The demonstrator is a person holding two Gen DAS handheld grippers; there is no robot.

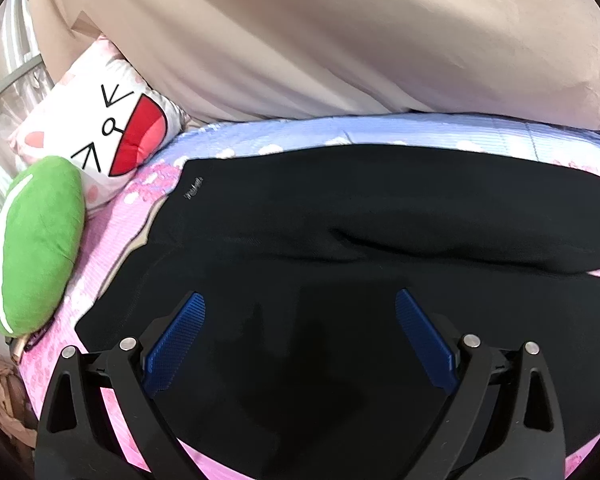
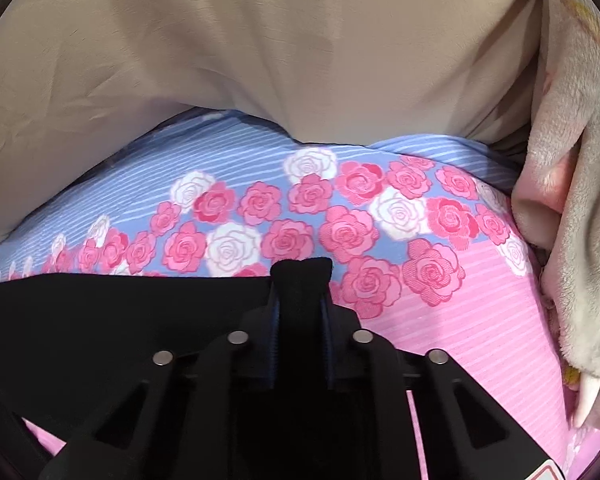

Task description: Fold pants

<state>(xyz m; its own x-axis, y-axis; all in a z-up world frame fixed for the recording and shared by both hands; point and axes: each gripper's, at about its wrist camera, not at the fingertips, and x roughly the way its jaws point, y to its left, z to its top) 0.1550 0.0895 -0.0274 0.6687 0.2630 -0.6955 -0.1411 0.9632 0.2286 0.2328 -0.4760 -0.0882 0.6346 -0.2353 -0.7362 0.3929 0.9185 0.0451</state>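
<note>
Black pants (image 1: 340, 220) lie spread across a bed with a pink and blue rose-print sheet (image 2: 480, 320). A small light logo shows near their left end. In the left wrist view my left gripper (image 1: 300, 308) is open, its blue pads (image 1: 176, 344) wide apart just above the near part of the pants, holding nothing. In the right wrist view my right gripper (image 2: 301, 280) is shut on a bunched edge of the black pants (image 2: 120, 320), and a tuft of fabric sticks out past the fingertips.
A beige curtain or cloth (image 1: 320, 40) hangs along the far side of the bed. A green plush cushion (image 1: 32, 248) and a white cartoon-face pillow (image 1: 112, 128) lie at the left end. A fuzzy beige and pink blanket (image 2: 572, 220) is piled at the right.
</note>
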